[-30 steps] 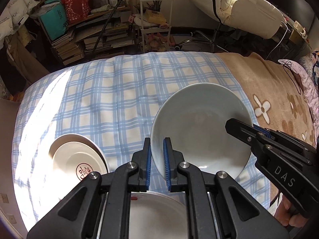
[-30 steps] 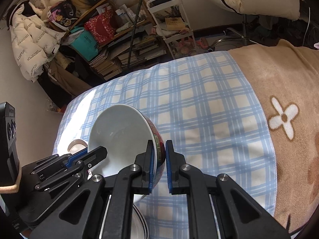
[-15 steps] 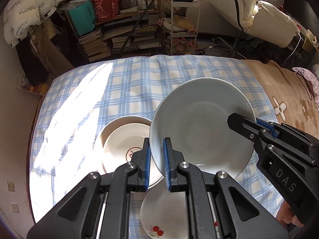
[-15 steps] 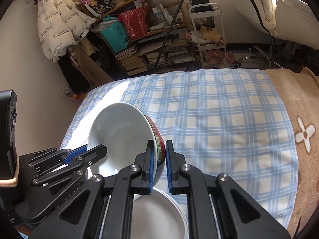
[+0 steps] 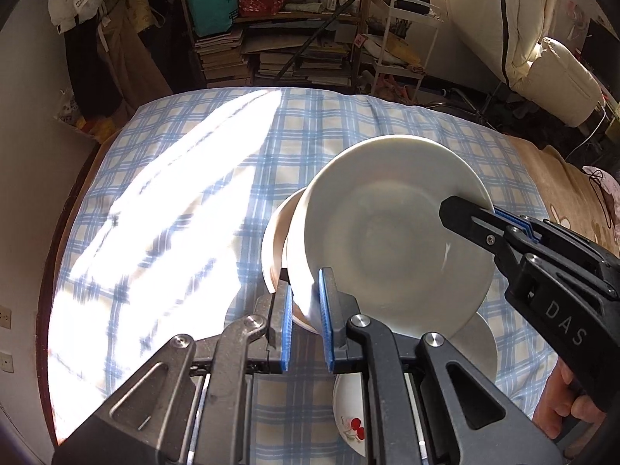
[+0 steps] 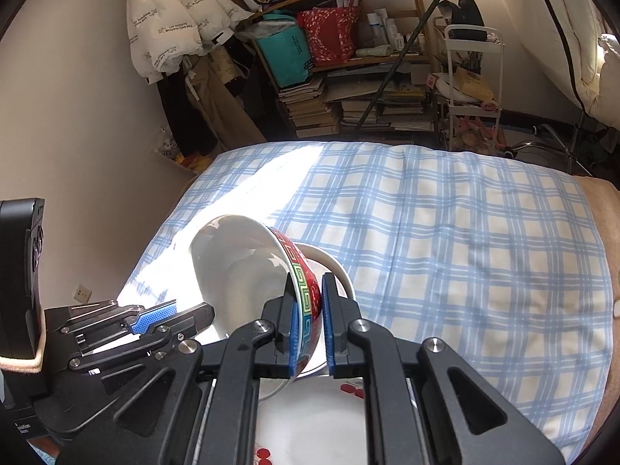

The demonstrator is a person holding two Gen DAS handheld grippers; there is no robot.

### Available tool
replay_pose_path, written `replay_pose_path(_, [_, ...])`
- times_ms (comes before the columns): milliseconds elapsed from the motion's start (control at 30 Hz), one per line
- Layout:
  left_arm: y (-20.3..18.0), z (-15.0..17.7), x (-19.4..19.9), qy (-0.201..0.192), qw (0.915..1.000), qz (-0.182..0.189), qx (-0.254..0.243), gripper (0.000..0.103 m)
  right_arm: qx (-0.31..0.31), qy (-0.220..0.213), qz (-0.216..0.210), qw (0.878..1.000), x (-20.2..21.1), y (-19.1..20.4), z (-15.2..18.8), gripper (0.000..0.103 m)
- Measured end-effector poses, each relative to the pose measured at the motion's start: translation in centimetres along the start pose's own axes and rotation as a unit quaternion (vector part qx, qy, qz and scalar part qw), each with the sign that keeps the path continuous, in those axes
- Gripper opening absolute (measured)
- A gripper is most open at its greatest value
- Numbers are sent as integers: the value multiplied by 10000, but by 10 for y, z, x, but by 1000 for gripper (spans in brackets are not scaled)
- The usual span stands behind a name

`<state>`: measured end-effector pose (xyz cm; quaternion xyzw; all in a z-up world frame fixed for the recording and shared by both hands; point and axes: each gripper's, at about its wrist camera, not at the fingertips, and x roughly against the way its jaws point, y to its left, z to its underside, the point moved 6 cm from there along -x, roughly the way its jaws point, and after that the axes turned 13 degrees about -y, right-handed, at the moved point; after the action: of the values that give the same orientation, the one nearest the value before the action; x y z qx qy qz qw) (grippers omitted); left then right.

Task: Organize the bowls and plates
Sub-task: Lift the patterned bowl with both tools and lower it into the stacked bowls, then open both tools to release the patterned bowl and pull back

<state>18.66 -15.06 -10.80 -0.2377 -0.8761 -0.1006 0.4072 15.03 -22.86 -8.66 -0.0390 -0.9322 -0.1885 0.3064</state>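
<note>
Bowl [image 5: 391, 232], red-banded outside, hangs gripped by both tongs, left [image 5: 305, 321] and right [image 6: 308, 323]; lower it level onto the beige plate [image 5: 276, 240], releasing together.

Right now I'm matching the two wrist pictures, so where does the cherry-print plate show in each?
Left wrist view: the cherry-print plate lies at bottom centre, mostly hidden under the left gripper and the held bowl.
Right wrist view: the plate sits at the bottom edge, behind the right gripper.
Shared landmark: the blue checked cloth under it.
</note>
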Motion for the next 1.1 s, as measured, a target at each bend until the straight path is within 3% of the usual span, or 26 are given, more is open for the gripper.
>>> replay_pose_path(333, [3, 15, -20, 117, 9999, 106, 43, 13, -10, 172, 72, 9998, -24, -6, 13, 12])
replay_pose_path(533, [3, 25, -40, 277, 9995, 115, -7, 13, 138, 514, 125, 9985, -45, -11, 29, 12])
replay_pose_path(733, [2, 22, -45, 119, 9995, -136, -267, 13, 127, 749, 114, 9970, -62, -17, 42, 12])
replay_pose_path(1100, [10, 27, -54, 185, 9998, -76, -93, 15, 41, 799, -35, 9968, -69, -14, 45, 14])
